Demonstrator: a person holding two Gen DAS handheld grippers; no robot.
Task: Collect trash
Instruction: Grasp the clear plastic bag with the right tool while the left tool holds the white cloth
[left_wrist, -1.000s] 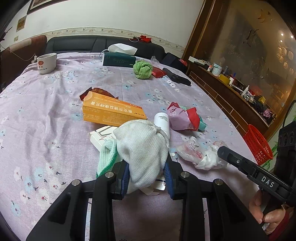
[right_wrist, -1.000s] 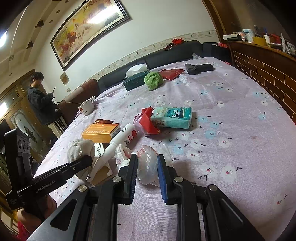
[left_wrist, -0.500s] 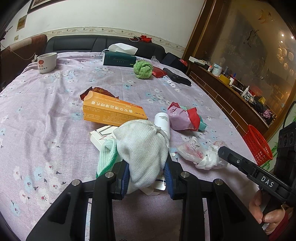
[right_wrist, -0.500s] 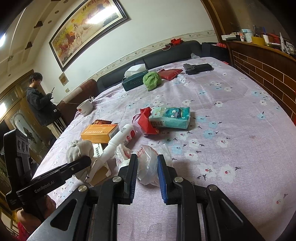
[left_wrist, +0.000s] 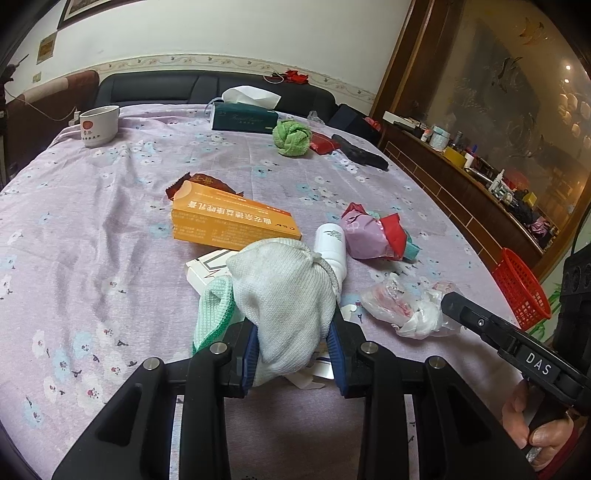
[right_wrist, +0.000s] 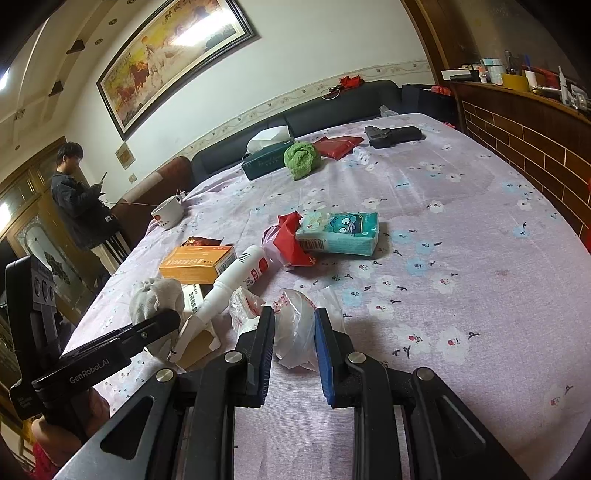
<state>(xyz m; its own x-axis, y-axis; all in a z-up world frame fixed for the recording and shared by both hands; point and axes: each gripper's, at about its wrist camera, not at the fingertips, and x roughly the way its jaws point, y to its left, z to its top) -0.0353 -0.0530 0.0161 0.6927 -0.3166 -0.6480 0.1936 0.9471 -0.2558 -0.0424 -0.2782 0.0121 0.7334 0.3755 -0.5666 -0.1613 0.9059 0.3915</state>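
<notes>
My left gripper (left_wrist: 294, 332) is shut on a white knitted cloth (left_wrist: 288, 291) with a pale green edge, low over the table's near side. My right gripper (right_wrist: 294, 323) is shut on a crumpled clear plastic bag (right_wrist: 295, 306) with red print, just right of the cloth. That bag (left_wrist: 402, 306) also shows in the left wrist view, with one right finger (left_wrist: 480, 325) against it. An orange box (left_wrist: 229, 221), a white bottle (right_wrist: 236, 280), a pink and red wrapper (left_wrist: 365, 236) and a teal tissue pack (right_wrist: 340, 232) lie on the flowered tablecloth (right_wrist: 461, 229).
A red basket (left_wrist: 521, 288) stands past the table's right edge. Farther back are a green cloth ball (left_wrist: 291, 136), a dark tissue box (left_wrist: 243, 114), a cup (left_wrist: 99, 123) and a black object (left_wrist: 360, 151). A person (right_wrist: 77, 199) stands at the far left.
</notes>
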